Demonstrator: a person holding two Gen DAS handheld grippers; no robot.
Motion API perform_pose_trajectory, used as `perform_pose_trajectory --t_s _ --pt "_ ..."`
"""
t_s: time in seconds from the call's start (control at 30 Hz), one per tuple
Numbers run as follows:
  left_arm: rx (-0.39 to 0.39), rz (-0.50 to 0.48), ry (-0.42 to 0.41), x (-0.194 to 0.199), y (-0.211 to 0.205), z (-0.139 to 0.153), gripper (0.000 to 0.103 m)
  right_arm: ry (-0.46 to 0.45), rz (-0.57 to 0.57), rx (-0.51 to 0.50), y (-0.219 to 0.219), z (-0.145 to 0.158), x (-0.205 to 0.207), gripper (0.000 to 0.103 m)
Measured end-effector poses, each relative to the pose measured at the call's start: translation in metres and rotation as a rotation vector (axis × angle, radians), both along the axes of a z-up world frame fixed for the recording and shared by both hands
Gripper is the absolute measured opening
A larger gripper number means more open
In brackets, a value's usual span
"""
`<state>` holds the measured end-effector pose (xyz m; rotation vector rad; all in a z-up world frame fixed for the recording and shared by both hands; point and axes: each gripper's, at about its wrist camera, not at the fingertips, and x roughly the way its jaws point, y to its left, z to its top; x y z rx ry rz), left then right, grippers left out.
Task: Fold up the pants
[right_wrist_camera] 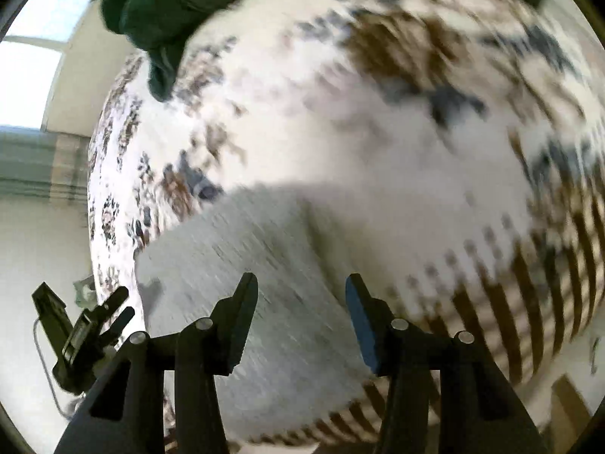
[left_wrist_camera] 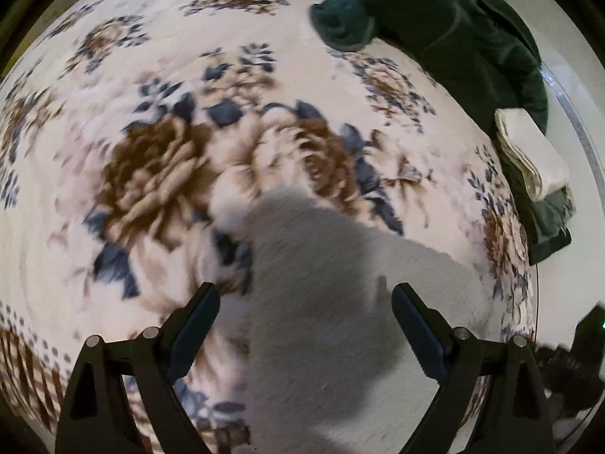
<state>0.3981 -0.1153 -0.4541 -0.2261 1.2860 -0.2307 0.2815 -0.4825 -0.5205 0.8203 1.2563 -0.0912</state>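
The grey pants (left_wrist_camera: 302,249) lie as a folded bundle on a floral blanket (left_wrist_camera: 151,174), blurred in both views. My left gripper (left_wrist_camera: 305,289) hovers over the pants with its jaws wide open and nothing pinched between them. In the right wrist view the same grey pants (right_wrist_camera: 242,257) spread below my right gripper (right_wrist_camera: 300,280). Its jaws stand apart, and the blue pad (right_wrist_camera: 359,321) touches no cloth. The left gripper (right_wrist_camera: 126,302) also shows small at the lower left of the right wrist view, beside the pants' edge.
Dark green garments (left_wrist_camera: 453,30) are heaped at the blanket's far right corner, with a folded cream cloth (left_wrist_camera: 529,151) lying on them. The same green heap (right_wrist_camera: 159,7) hangs into the top of the right wrist view. A bright window (right_wrist_camera: 30,56) and pale floor lie beyond the bed's edge.
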Motion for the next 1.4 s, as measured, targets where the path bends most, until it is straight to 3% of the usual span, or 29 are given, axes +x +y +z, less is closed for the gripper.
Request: perform_pose_trajectory --t_s 0.1,0.17,0.3,0.37,0.47,0.53,0.6,0.7,0.77,0.9,0.93,1.07,1.17,1.4 --pt "0.007 -0.022 0.009 0.017 -0.013 -0.012 0.093 -0.018 0.091 0.072 0.023 -0.008 0.042 0.051" --pt "0.036 -0.044 0.022 0.028 -0.02 -0.023 0.093 0.03 0.124 0.116 0.034 -0.034 0.065 0.051" --pt "0.038 -0.04 0.074 0.046 -0.015 -0.05 0.094 0.074 0.149 -0.02 0.042 -0.071 0.092 0.049" --pt "0.004 -0.011 0.111 0.05 -0.008 -0.06 0.094 0.087 0.168 -0.033 0.039 -0.085 0.088 0.05" --pt "-0.042 0.021 0.141 0.048 0.002 -0.065 0.094 0.085 0.178 -0.014 0.038 -0.082 0.091 0.052" --pt "-0.067 0.03 0.133 0.04 0.007 -0.054 0.094 0.048 0.155 0.063 0.03 -0.068 0.083 0.069" --pt "-0.093 0.039 0.112 0.028 0.012 -0.039 0.094 -0.016 0.119 0.117 0.017 -0.047 0.064 0.103" --pt "-0.171 0.06 0.113 0.003 0.017 -0.021 0.094 -0.031 0.108 0.047 0.005 -0.03 0.029 0.103" --pt "-0.205 0.055 0.143 -0.016 0.016 -0.021 0.094 0.034 0.1 0.062 -0.004 -0.041 0.0 0.103" --pt "-0.156 0.031 0.22 -0.045 0.02 -0.052 0.094 0.169 0.067 0.183 -0.006 -0.096 -0.043 0.103" --pt "-0.163 0.051 0.243 -0.048 0.028 -0.062 0.099 0.177 0.082 0.234 -0.001 -0.11 -0.051 0.103" --pt "-0.235 0.139 0.274 -0.052 0.059 -0.079 0.103 0.129 0.092 0.402 0.014 -0.14 -0.066 0.103" --pt "-0.297 0.139 0.252 -0.051 0.059 -0.076 0.103 0.081 0.063 0.509 0.018 -0.155 -0.062 0.103" --pt "-0.421 0.118 0.245 -0.048 0.049 -0.085 0.102 0.041 0.06 0.608 0.028 -0.171 -0.038 0.102"
